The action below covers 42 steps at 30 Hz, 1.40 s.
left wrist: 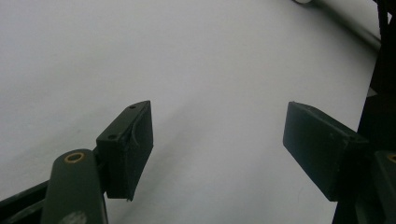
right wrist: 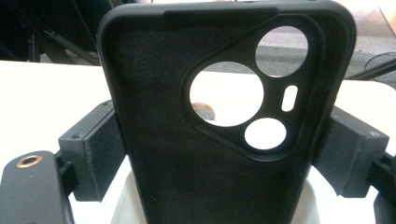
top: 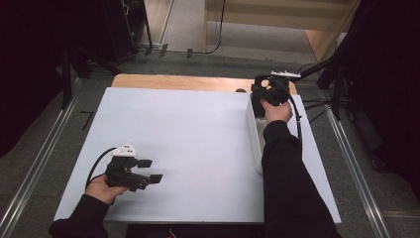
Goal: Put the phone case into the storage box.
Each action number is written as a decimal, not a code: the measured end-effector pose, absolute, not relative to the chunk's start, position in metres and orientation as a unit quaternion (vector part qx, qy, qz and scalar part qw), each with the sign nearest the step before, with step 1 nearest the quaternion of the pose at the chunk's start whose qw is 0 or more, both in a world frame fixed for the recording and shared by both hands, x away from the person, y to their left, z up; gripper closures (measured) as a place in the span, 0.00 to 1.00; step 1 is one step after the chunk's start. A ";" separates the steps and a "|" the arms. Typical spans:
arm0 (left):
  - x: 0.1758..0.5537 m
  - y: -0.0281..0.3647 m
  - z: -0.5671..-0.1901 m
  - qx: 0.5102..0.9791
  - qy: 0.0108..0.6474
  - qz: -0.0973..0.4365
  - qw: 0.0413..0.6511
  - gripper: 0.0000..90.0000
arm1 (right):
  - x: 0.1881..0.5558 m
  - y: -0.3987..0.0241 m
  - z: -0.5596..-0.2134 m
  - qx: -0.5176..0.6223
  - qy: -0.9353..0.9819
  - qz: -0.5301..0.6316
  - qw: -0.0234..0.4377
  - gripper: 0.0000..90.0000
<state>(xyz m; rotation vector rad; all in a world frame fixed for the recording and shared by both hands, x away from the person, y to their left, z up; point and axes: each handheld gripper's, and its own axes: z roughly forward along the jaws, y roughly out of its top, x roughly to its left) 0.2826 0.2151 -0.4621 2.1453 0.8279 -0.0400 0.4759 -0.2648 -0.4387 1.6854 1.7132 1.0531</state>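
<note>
A black phone case (right wrist: 163, 140) with round camera cut-outs stands upright between the jaws of my right gripper (right wrist: 224, 154), whose pads press on its two long edges. In the high view this gripper (top: 261, 94) holds the case (top: 264, 84) at the table's far right, above the far end of a long white box (top: 255, 141). The box's white rim (right wrist: 126, 200) lies just under the case. My left gripper (top: 151, 170) hovers near the front left of the white board, open. Between its jaws (left wrist: 217, 149) there is only the bare white surface.
A white board (top: 188, 144) covers most of a wooden table, whose bare strip (top: 173, 82) runs along the far edge. A small dark knob (top: 240, 90) sits on that strip. Dark stands and cables crowd the floor to the right (top: 341, 94).
</note>
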 end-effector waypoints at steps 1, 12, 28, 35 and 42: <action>0.283 0.215 -0.462 0.851 0.328 -0.016 0.409 0.27 | 0.476 -0.264 -0.439 0.622 0.631 0.388 0.253 0.13; 0.284 0.213 -0.462 0.852 0.327 -0.016 0.409 0.27 | 0.477 -0.261 -0.445 0.629 0.630 0.377 0.255 0.12; 0.284 0.213 -0.462 0.853 0.326 -0.017 0.407 0.27 | 0.479 -0.259 -0.443 0.618 0.643 0.367 0.263 0.07; 0.284 0.213 -0.462 0.853 0.326 -0.016 0.407 0.27 | 0.482 -0.263 -0.442 0.631 0.641 0.369 0.236 0.01; 0.284 0.212 -0.463 0.853 0.327 -0.015 0.406 0.27 | 0.483 -0.266 -0.436 0.628 0.647 0.367 0.232 0.01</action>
